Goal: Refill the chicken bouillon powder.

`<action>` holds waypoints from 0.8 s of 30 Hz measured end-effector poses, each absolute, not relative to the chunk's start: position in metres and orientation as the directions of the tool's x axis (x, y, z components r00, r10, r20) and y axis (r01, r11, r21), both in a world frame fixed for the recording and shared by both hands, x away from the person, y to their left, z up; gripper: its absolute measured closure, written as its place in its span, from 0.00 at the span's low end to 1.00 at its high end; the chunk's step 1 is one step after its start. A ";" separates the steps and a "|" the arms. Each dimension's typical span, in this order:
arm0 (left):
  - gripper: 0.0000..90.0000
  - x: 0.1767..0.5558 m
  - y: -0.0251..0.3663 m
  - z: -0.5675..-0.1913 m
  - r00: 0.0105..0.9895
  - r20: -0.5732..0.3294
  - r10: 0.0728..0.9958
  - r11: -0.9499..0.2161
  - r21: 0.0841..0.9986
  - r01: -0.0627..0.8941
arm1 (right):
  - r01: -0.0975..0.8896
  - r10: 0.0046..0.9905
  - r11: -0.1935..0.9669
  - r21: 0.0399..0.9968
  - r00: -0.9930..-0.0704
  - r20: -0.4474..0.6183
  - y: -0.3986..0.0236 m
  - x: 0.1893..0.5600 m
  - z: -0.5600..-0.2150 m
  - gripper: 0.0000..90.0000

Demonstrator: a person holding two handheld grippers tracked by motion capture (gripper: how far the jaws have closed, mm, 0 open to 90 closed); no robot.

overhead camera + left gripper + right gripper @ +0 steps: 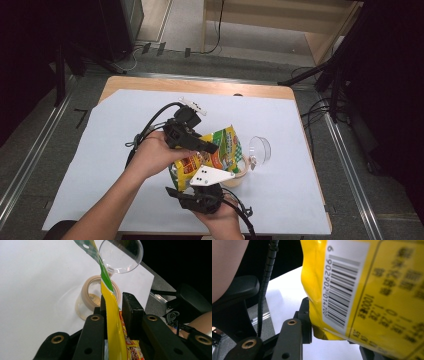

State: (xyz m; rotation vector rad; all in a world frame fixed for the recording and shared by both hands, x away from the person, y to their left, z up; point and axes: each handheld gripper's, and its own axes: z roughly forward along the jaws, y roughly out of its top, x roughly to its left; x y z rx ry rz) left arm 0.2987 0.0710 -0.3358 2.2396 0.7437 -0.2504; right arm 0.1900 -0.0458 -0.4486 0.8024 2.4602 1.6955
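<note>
Both the left tool (pixel 209 148) and right tool (pixel 176 191) clench the bag (pixel 220 150); keep its mouth over the jar (pixel 93 296) while tipping slowly.

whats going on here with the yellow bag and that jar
A person holds a yellow snack bag between two hand-held grippers, tilted over an open jar on the white table cover. The left gripper pinches the bag's upper edge; the right gripper grips its lower end by the barcode. A little grainy content lies in the jar, and its clear lid stands open beside it.
</note>
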 end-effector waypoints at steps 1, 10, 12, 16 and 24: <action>0.87 0.299 0.071 -0.336 0.811 -0.391 0.435 -0.546 0.602 0.583 | 0.386 0.437 0.264 0.884 -0.865 0.247 -0.046 0.190 -0.448 0.74; 0.85 0.296 0.072 -0.331 0.798 -0.407 0.445 -0.545 0.584 0.602 | 0.375 0.415 0.260 0.890 -0.875 0.248 -0.044 0.189 -0.445 0.73; 0.88 0.295 0.069 -0.329 0.797 -0.399 0.454 -0.548 0.581 0.603 | 0.375 0.415 0.266 0.888 -0.876 0.246 -0.043 0.190 -0.445 0.73; 0.90 0.294 0.067 -0.328 0.801 -0.395 0.450 -0.549 0.586 0.597 | 0.340 0.415 0.284 0.897 -0.886 0.205 -0.041 0.187 -0.446 0.71; 0.90 0.292 0.065 -0.325 0.804 -0.376 0.460 -0.538 0.603 0.589 | 0.335 0.427 0.288 0.897 -0.884 0.193 -0.041 0.190 -0.446 0.76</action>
